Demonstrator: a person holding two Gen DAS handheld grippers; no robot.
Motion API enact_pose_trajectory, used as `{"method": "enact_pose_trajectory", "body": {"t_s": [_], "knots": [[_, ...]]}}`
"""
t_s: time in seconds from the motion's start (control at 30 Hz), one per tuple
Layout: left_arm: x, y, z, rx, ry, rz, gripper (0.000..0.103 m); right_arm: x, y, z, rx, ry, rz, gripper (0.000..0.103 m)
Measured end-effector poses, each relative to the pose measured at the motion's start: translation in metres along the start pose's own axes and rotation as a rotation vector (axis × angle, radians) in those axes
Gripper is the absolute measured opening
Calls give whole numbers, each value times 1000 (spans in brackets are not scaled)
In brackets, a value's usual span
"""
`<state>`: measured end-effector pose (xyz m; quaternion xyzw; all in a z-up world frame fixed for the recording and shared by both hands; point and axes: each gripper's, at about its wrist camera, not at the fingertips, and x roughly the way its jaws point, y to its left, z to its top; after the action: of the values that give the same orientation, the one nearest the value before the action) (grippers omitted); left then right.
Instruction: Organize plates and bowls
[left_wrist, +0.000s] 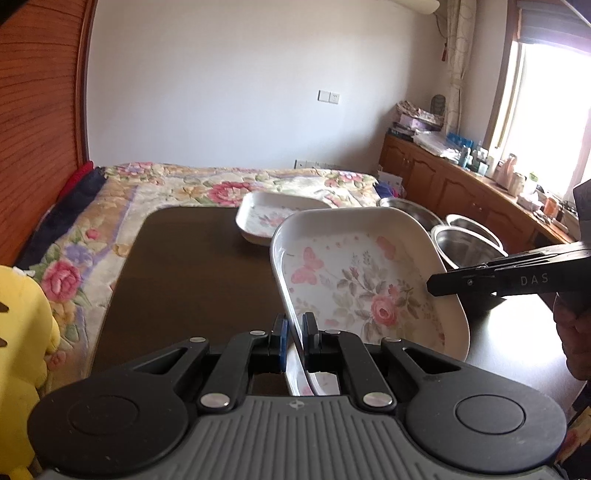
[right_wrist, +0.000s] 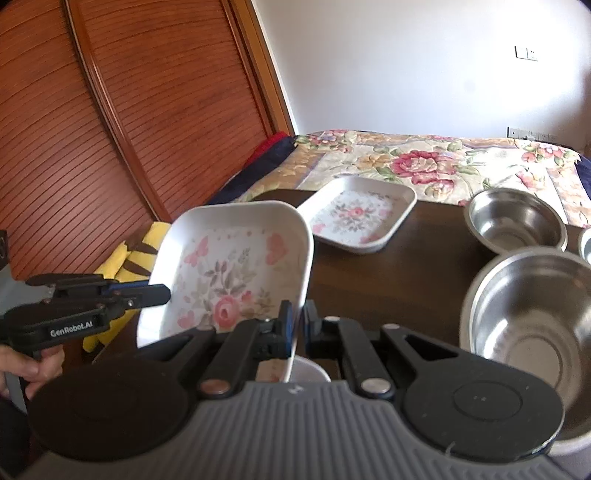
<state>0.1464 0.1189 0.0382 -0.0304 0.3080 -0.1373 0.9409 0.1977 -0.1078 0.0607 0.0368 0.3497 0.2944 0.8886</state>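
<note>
the floral plate (left_wrist: 354, 284) is a white, square-ish dish with rounded corners and a pink rose and butterfly print. it is raised off the dark table (left_wrist: 192, 266) and tilted, its printed face turned toward both cameras. the left gripper (left_wrist: 294, 334) pinches the plate's near rim, one finger on each side of the wall. the right gripper (right_wrist: 297, 325) pinches the opposite rim in the same manner, its fingers closed onto the thin edge. in the left wrist view the right gripper's black finger reaches in from the right and overlaps the plate's edge; in the right wrist view the left gripper enters from the left and meets the plate's left rim.

relative to the floral plate:
- second floral plate (right_wrist: 356, 214): same pattern, lying flat on the table beyond the held plate, apart from it
- large steel bowl (right_wrist: 532, 328): on the table to the right of the plate in the right wrist view, near the camera
- smaller steel bowl (right_wrist: 515, 219): behind the large bowl, level with the second floral plate
- white round object (right_wrist: 310, 369): partly visible below the plate's lower edge; identity cannot be told
- floral bedspread (left_wrist: 229, 184): beyond the table's far edge
- yellow plush toy (left_wrist: 22, 354): to the left, beside the table
- wooden slatted door (right_wrist: 110, 129): behind and left
</note>
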Motion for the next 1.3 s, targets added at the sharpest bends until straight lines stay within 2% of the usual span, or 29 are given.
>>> {"method": "enact_pose_trajectory", "body": {"t_s": [0.4,0.6,1.3], "knots": [[-4,-12,-22,-4,38,-22,35,-13,-8,-28,6,35,2,8],[-1,-10,-22,-6,51,-16,35,-14,-8,-40,12,52,9,8],[11,-9,-25,-8,90,-10,35,-9,-1,-48,4,72,9,9]]}}
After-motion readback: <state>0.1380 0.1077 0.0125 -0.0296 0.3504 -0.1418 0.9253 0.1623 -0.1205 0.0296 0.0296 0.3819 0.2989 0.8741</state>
